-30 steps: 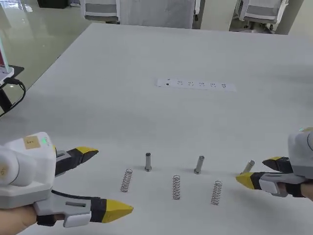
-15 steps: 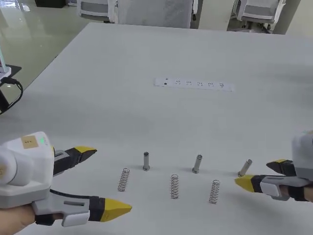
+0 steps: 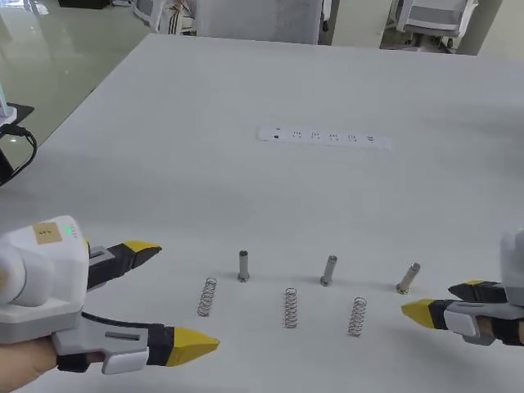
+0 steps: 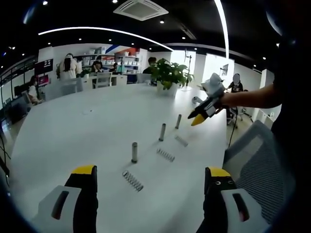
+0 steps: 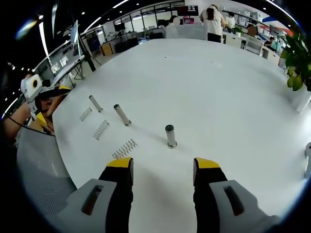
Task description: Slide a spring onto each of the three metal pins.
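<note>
Your right gripper [image 3: 432, 299] has drawn back from the right pin [image 3: 408, 278]; it and your left gripper [image 3: 185, 295] stand open, empty. All three springs [image 3: 290, 308] lie loose.

My head view looks down on the white tabletop [image 3: 246, 188]; both gripper views skim it from opposite ends, sharing three grey metal pins [image 3: 328, 269]
</note>
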`<state>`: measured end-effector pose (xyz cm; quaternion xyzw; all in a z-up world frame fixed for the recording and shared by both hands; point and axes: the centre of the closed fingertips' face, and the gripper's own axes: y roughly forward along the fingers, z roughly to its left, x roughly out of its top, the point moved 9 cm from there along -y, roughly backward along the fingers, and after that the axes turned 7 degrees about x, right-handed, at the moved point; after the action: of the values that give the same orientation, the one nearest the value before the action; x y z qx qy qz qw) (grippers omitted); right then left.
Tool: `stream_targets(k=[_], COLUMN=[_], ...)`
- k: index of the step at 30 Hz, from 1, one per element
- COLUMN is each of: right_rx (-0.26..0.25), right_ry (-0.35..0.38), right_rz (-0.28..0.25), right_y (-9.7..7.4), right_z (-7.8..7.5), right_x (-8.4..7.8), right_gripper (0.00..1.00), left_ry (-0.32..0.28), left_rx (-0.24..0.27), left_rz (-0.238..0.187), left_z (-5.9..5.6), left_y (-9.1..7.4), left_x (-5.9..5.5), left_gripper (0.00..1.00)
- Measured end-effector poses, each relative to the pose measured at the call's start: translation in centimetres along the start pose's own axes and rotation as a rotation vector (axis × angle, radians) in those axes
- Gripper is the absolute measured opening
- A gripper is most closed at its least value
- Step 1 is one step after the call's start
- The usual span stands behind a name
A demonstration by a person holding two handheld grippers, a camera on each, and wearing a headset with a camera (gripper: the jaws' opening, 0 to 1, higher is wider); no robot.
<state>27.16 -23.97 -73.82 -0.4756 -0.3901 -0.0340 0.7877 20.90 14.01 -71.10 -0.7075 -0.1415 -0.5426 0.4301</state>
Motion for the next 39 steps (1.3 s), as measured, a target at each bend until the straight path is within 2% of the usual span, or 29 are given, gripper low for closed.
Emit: stream_targets(k=[9,17,39], right_rx=[0.046,0.106,0.167], right_ry=[0.04,0.039,0.022], right_rz=[0.035,0.058,0.115], right_y=[-0.3,0.5,3.1], right_z=[1.1,2.8,5.0], right_x=[-0.6,-0.3,1.0], right_gripper=[0.41,0.38,0.33], left_ry=[-0.001,0.0,-0.002], left_rx=[-0.002,-0.003,0.0], left_rz=[0.004,0.006,0.012], left_z=[-0.1,-0.2,-0.2], left_y=[0.2,0.1,0.1], left_x=[-0.2,-0.3,-0.4], left_gripper=[0.88,0.87,0.86])
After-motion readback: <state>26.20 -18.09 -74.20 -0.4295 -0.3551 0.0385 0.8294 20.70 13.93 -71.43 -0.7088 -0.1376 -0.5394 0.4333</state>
